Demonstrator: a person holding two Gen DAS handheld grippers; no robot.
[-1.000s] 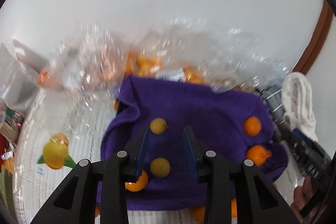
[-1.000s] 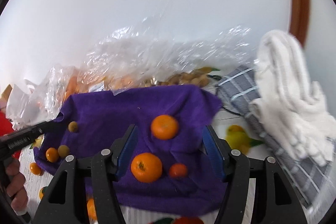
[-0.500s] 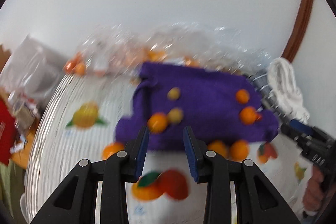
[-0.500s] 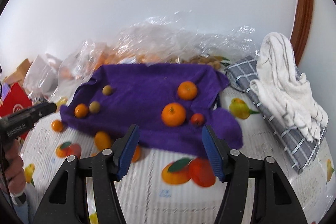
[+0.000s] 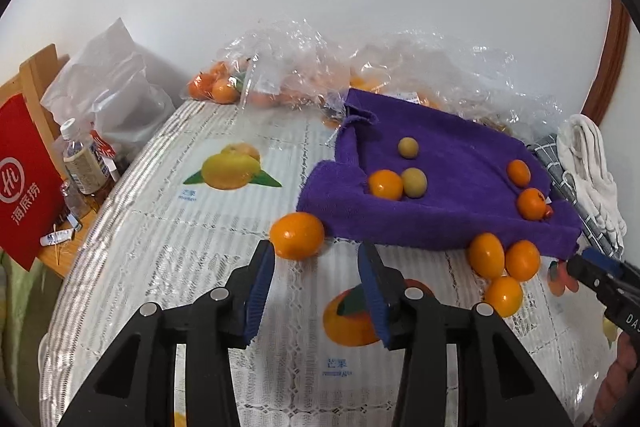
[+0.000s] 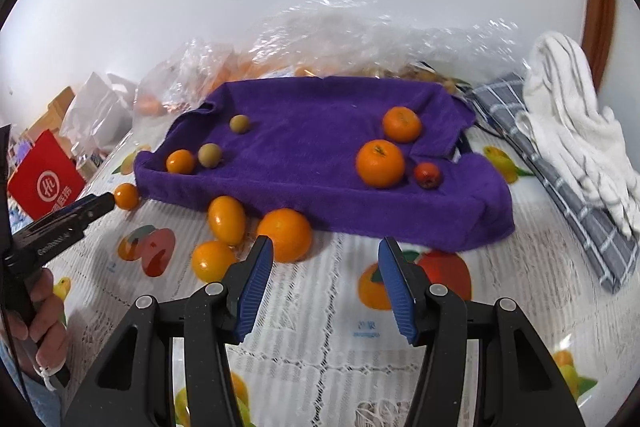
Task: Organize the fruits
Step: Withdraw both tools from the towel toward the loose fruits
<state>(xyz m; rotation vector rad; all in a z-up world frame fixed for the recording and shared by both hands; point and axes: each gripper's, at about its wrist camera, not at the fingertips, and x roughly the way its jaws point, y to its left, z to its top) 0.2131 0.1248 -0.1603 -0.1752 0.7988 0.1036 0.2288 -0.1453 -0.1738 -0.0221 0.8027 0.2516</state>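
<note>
1. Fruits lie in two spots: some round orange ones sit loose on the white fruit-print tablecloth [image 5: 168, 227], and others rest on the soft purple towel [image 5: 452, 163] behind them.
2. Nearest, the left gripper [image 5: 316, 283] is opening its blue jaws with nothing between them. One loose round orange fruit [image 5: 297, 235] sits just past its left finger, so that looks like the next pick.
3. The right gripper [image 6: 326, 281] is closing a bit, also with nothing inside. The big round orange fruit [image 6: 285, 235] sits by its left finger, touching the towel's front edge.
4. The towel probably keeps fruit from rolling away; the loose ones are stopped against its edge.
5. Only the right view shows the small red fruit [image 6: 427, 175] clearly.
6. Only the left view shows the plastic drink bottle [image 5: 82, 163] and the far clear bag of oranges [image 5: 224, 87].
</note>
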